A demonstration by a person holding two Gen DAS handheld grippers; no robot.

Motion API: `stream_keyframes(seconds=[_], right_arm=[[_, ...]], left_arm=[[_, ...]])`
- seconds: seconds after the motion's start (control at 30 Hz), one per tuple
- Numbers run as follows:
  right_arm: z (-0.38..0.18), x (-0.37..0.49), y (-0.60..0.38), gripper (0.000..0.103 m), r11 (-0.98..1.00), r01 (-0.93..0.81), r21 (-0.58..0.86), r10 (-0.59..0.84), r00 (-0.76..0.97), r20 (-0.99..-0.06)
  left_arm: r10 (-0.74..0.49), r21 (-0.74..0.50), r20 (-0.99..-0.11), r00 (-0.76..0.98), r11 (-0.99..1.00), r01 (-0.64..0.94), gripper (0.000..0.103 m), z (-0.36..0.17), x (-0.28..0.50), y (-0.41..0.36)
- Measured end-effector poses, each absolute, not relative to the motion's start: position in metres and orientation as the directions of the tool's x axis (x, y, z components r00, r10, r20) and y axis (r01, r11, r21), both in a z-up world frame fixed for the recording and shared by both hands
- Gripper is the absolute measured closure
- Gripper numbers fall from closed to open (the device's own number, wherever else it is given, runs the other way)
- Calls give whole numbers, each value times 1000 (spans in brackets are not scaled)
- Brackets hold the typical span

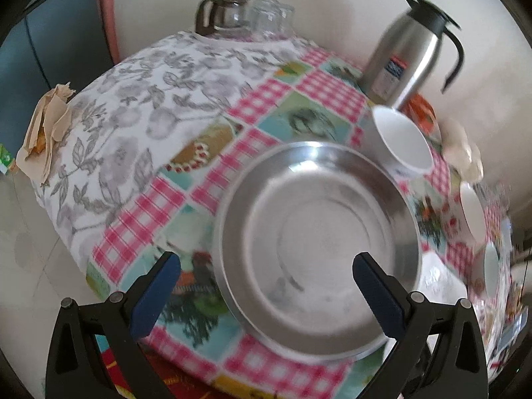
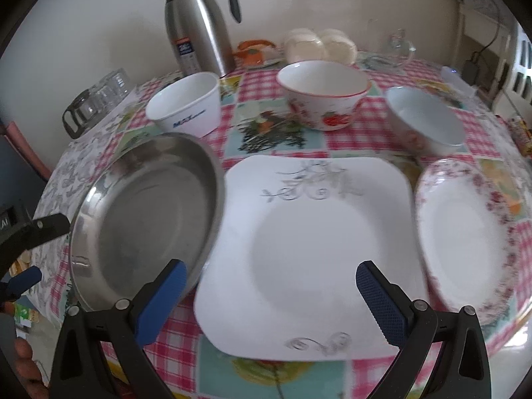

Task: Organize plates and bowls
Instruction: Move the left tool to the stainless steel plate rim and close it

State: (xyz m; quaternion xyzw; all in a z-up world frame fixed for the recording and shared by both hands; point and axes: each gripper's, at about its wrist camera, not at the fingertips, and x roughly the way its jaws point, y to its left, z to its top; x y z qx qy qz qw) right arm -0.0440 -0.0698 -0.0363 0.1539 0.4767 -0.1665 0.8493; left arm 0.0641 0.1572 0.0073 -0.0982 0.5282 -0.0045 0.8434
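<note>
A round steel plate (image 1: pixel 316 232) (image 2: pixel 143 216) lies at the table's left, its right rim overlapping the left edge of a white square plate (image 2: pixel 316 232). My left gripper (image 1: pixel 266 296) (image 2: pixel 36 252) stands open at the steel plate's near rim, one finger over the plate and one beside it. My right gripper (image 2: pixel 269 299) hangs open above the square plate's near edge, holding nothing. A floral round plate (image 2: pixel 465 232) lies to the right. Behind stand a white bowl with blue lettering (image 2: pixel 184 104) (image 1: pixel 402 143), a red-rimmed bowl (image 2: pixel 322 93) and a smaller floral bowl (image 2: pixel 425 119).
A steel thermos jug (image 2: pixel 199 30) (image 1: pixel 409 53) stands at the back by the wall. Glassware and a glass pot (image 1: pixel 239 16) (image 2: pixel 96 99) sit at the far left corner. Crumpled paper (image 1: pixel 46 133) lies on the table's left edge. A hand (image 2: pixel 23 359) shows at lower left.
</note>
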Motion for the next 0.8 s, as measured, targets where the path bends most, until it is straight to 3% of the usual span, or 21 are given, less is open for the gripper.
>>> stream_keyframes(seconds=[0.4, 0.53, 0.63, 0.8], right_arm=[[-52, -23, -46, 2, 920, 377, 103, -107, 494, -863], [-56, -19, -44, 9, 922, 374, 99, -105, 489, -866], [-59, -17, -44, 17, 925, 367, 103, -96, 486, -869], [-58, -16, -44, 21, 926, 363, 103, -98, 496, -863]], left_arm=[[-113, -200, -927, 358, 956, -217, 0, -33, 89, 195], [-130, -205, -950, 283, 946, -252, 1, -53, 91, 200], [-137, -204, -951, 276, 951, -231, 8, -56, 91, 196], [-138, -197, -950, 282, 961, -192, 40, -56, 93, 188]])
